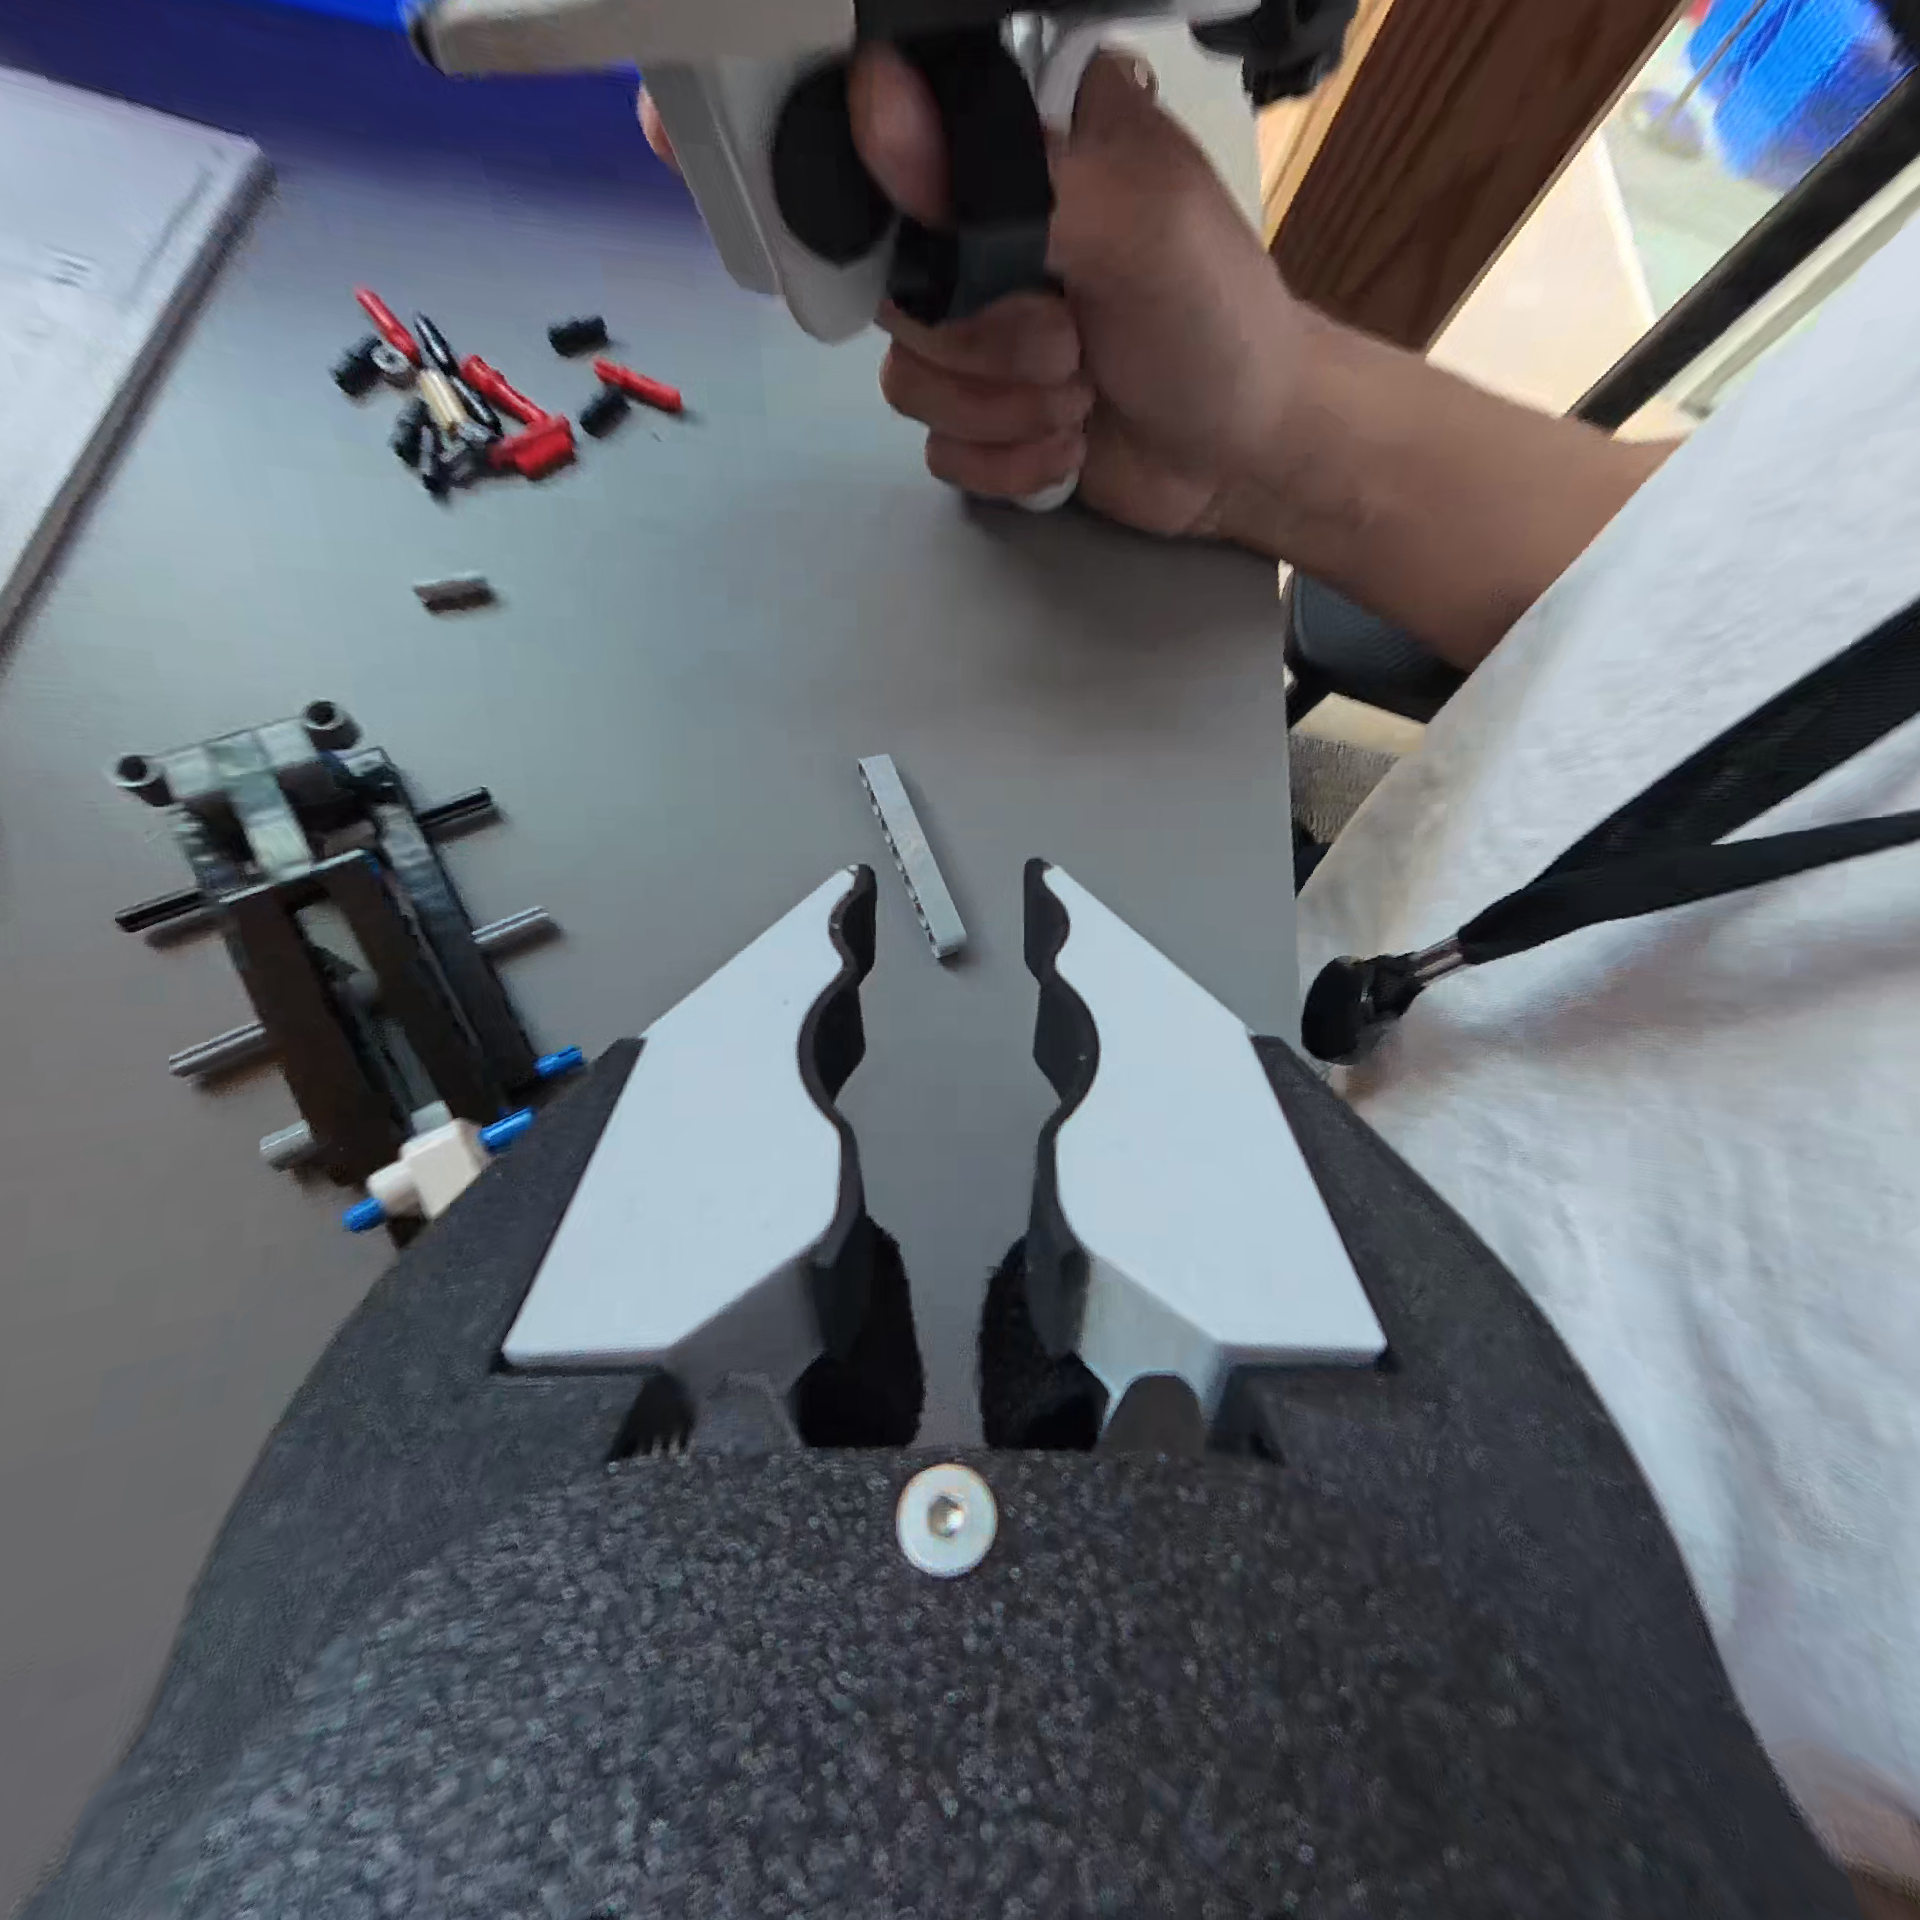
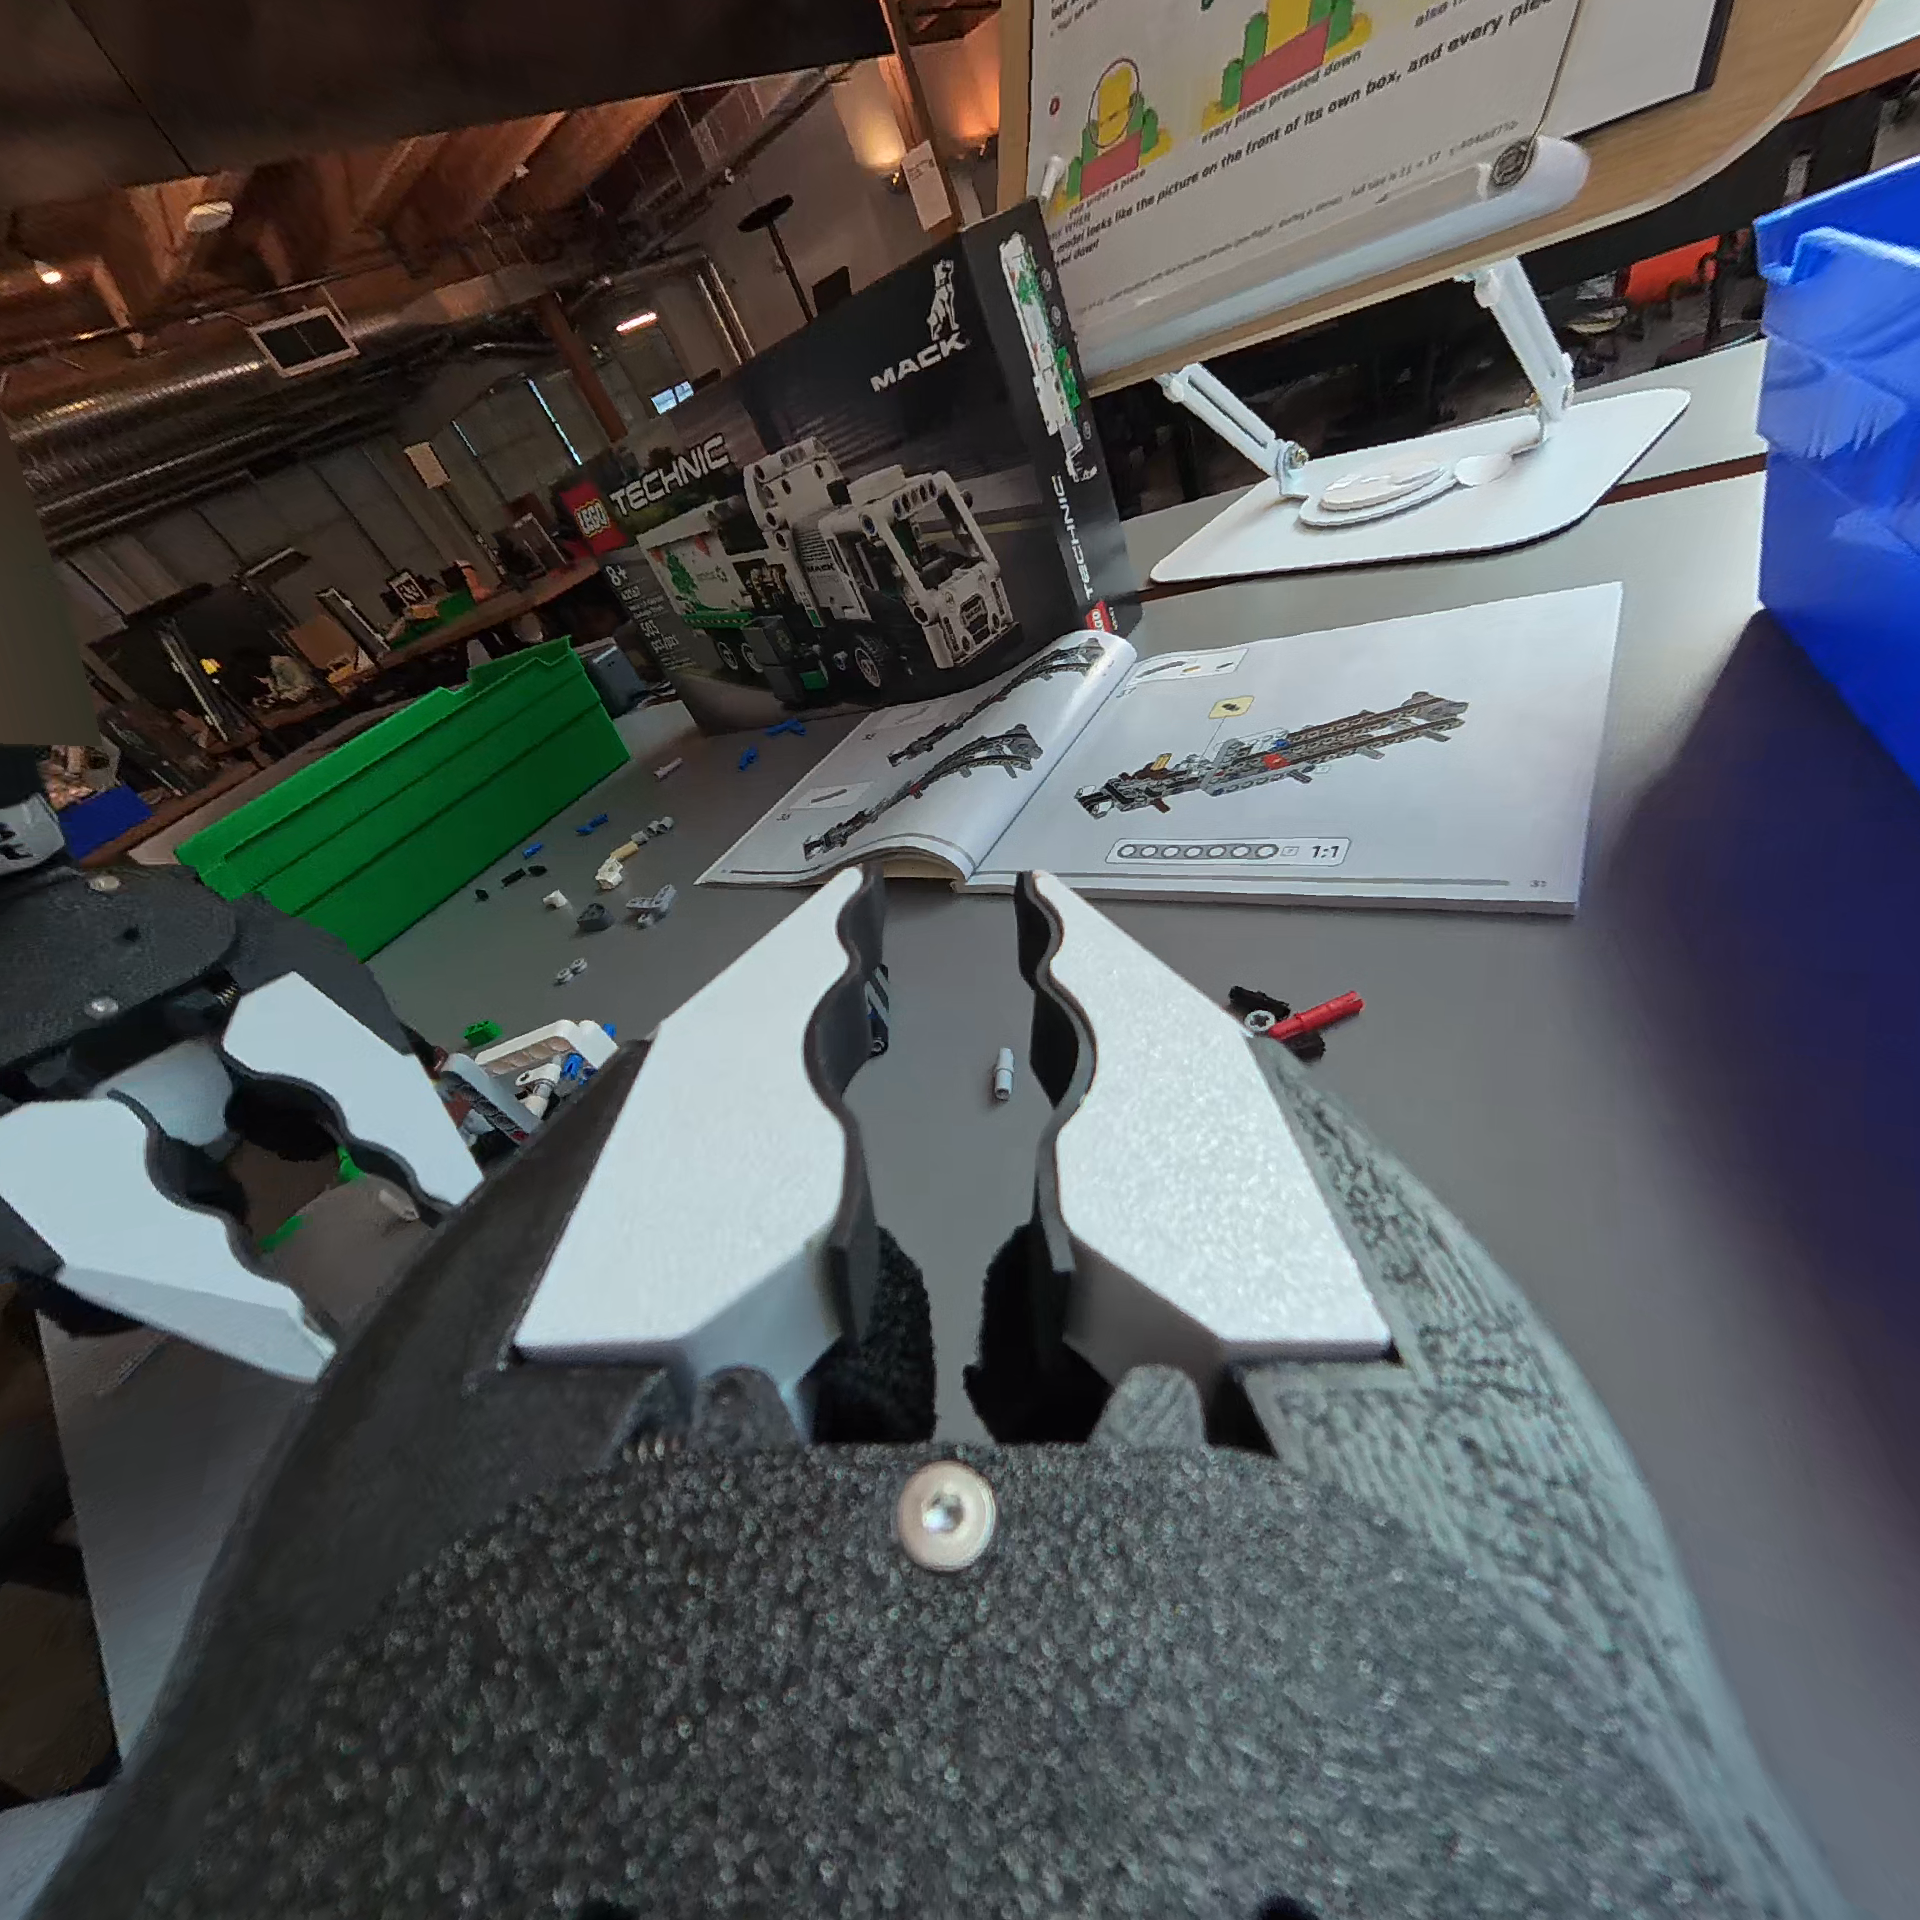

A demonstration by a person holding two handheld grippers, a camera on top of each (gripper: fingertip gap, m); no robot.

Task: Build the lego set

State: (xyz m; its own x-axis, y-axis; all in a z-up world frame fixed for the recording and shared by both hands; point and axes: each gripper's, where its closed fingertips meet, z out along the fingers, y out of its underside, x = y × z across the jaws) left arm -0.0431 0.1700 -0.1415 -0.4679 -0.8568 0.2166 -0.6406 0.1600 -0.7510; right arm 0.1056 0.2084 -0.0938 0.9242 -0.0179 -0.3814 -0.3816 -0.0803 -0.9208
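Chassis lies left of the left gripper, whose fingers gape, holding nothing; a grey beam lies flat on the table between the tips, untouched. Right gripper likewise gapes empty, low over a small grey pin; manual open beyond.

booklet open on worktop | box behind booklet | green bin left of booklet | loose pieces between bin and booklet | white stand behind booklet | blue bin right of booklet
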